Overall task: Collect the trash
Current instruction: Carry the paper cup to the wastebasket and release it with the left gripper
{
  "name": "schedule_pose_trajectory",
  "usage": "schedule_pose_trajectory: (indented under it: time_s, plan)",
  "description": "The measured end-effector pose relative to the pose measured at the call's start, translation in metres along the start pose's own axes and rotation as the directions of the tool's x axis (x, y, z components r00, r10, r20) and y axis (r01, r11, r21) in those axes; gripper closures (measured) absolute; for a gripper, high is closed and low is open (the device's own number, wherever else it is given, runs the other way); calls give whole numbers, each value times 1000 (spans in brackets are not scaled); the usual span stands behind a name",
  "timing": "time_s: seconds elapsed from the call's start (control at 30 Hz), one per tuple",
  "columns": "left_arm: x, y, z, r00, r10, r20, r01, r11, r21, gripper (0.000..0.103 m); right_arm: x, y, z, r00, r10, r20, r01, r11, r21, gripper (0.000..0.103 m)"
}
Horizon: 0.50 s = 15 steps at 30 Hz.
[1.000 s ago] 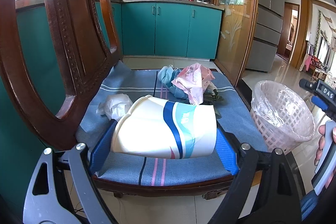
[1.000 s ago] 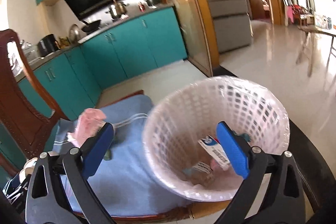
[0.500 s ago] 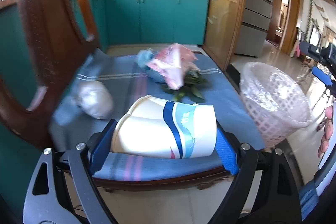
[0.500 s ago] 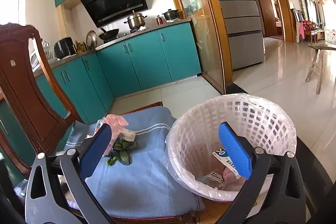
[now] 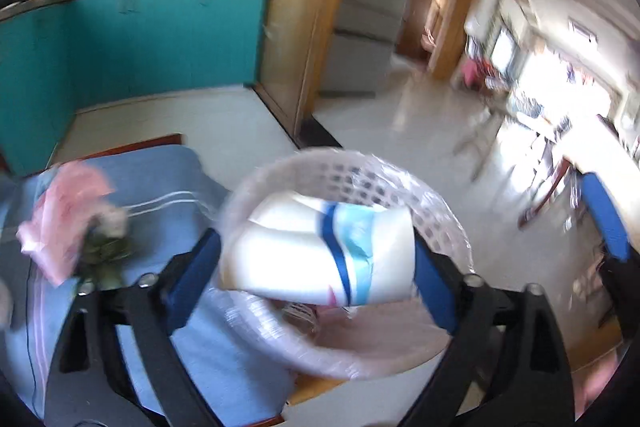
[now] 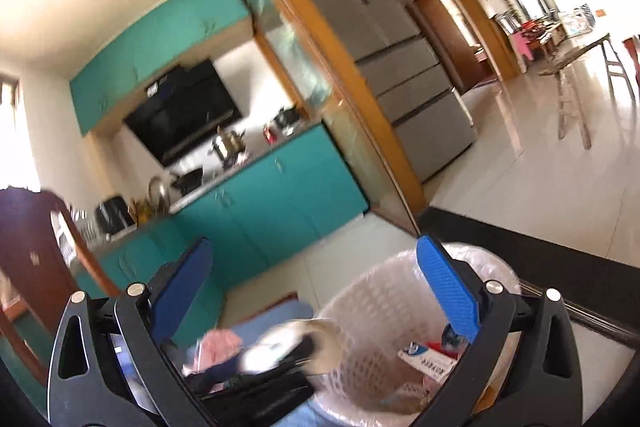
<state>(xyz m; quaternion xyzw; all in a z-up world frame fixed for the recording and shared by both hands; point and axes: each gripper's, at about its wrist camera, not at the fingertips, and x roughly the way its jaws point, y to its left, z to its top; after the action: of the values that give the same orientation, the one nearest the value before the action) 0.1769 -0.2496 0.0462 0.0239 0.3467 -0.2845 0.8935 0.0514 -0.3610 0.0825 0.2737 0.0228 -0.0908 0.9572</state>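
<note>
A white paper cup [image 5: 316, 251] with blue stripes lies sideways between the pads of my left gripper [image 5: 316, 271]. It hangs over the mouth of the white lattice trash basket [image 5: 448, 223]. The jaws are opening, and a thin gap shows at the left pad. In the right wrist view the same cup [image 6: 280, 347] is a blur at the basket [image 6: 372, 299] rim. My right gripper [image 6: 316, 291] stands open and empty above the basket, pointing toward the kitchen. A printed wrapper [image 6: 428, 363] lies inside the basket.
The basket stands at the right edge of a wooden chair covered by a blue cloth [image 5: 168, 187]. A pink bag [image 5: 60, 211] and green leaves [image 5: 104, 255] lie on it. Teal cabinets [image 6: 280, 195], a fridge [image 6: 400, 67] and tiled floor lie beyond.
My left gripper swung right from over the chair seat to above the basket, carrying the cup, and its jaws widened. The right gripper lifted and tipped up toward the kitchen.
</note>
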Motion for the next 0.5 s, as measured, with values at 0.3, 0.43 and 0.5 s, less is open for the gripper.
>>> schedule_pose_trajectory:
  time_s: [0.3, 0.43, 0.5]
  plan:
    - [-52, 66, -41, 974, 225, 29, -223, 974, -42, 7, 27, 14, -18, 986, 3, -168, -19, 995, -93, 4]
    - [-112, 120, -84, 928, 369, 50, -361, 924, -125, 4, 36, 40, -39, 964, 29, -266, -80, 979, -185, 4]
    - [-133, 143, -100, 901, 431, 49, -418, 893, -164, 4, 40, 54, -56, 943, 39, -330, -120, 967, -227, 4]
